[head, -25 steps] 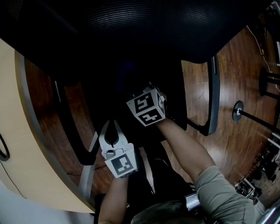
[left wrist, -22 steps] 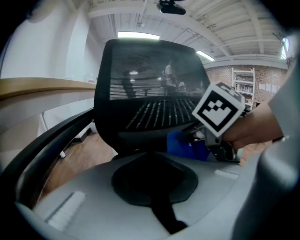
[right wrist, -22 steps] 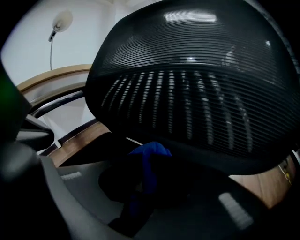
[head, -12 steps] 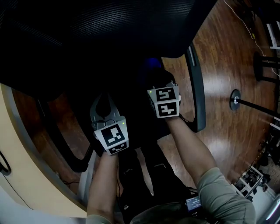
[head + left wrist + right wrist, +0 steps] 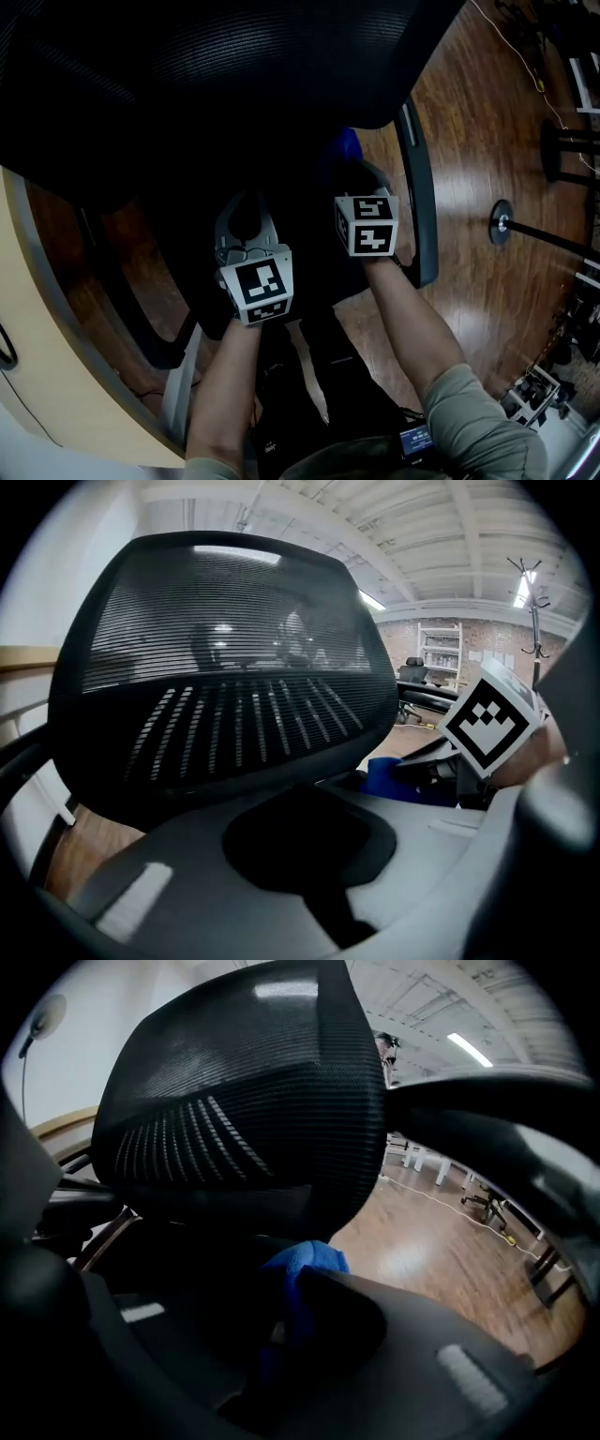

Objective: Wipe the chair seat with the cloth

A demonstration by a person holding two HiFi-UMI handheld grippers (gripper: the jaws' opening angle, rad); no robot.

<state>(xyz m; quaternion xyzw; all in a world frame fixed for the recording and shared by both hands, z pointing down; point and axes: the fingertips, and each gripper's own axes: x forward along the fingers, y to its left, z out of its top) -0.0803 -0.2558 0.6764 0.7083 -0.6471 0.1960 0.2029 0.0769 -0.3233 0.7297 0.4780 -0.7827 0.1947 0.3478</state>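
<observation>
The black chair seat (image 5: 291, 202) lies dark below the mesh backrest (image 5: 234, 66). My right gripper (image 5: 350, 167) is over the seat's right part, shut on a blue cloth (image 5: 346, 145) that bunches at its tip near the foot of the backrest. In the right gripper view the cloth (image 5: 302, 1274) sits between the jaws of that gripper (image 5: 291, 1297). My left gripper (image 5: 246, 197) hovers over the seat's middle, jaws shut with nothing in them. In the left gripper view that gripper (image 5: 314, 799) points at the backrest, with the cloth (image 5: 394, 775) at the right.
The chair's right armrest (image 5: 424, 206) runs just right of my right gripper, the left armrest (image 5: 131, 291) lies at the left. A beige desk edge (image 5: 37, 319) borders the left side. A round stand base (image 5: 499, 223) and cables sit on the wooden floor (image 5: 487, 112).
Both grippers have moved forward over the seat towards the backrest. The right one has gone to the right, and the blue cloth now shows at its tip.
</observation>
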